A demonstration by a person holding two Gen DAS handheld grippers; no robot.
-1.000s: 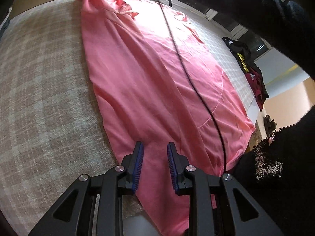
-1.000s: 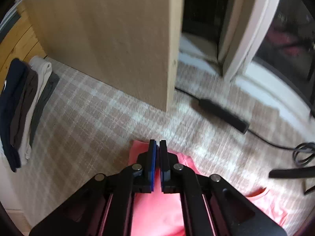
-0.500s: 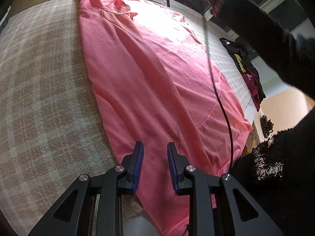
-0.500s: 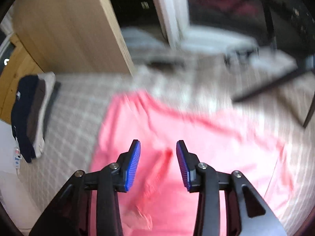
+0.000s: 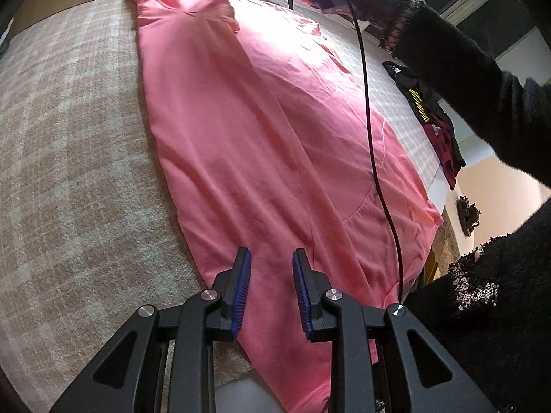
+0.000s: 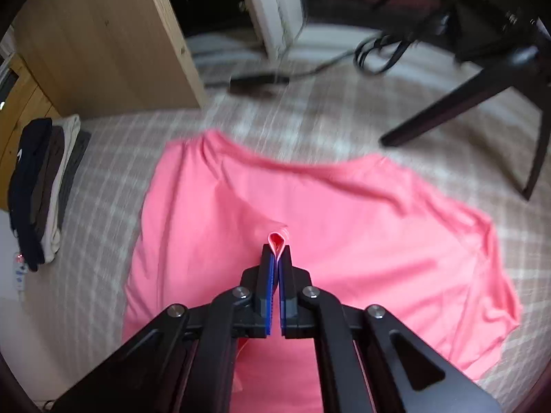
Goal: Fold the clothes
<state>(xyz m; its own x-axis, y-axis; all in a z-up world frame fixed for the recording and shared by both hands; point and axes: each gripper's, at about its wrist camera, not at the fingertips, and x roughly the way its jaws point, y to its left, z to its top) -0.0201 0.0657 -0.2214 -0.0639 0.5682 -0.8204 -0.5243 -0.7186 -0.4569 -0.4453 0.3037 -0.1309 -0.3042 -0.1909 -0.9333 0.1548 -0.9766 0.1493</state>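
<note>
Pink shirt (image 5: pixel 261 144) lies flat, barely folded — right gripper (image 6: pixel 276 258) pinches its far edge, left gripper (image 5: pixel 269 268) gapes part-open, empty; 1 folded stack (image 6: pixel 41 186) waits left.

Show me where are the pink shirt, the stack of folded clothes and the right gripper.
pink shirt (image 5: pixel 241 144): left wrist view, flat middle of the fabric.
stack of folded clothes (image 6: pixel 41 189): right wrist view, middle of the pile.
right gripper (image 6: pixel 276 258): right wrist view, between the fingertips.
</note>
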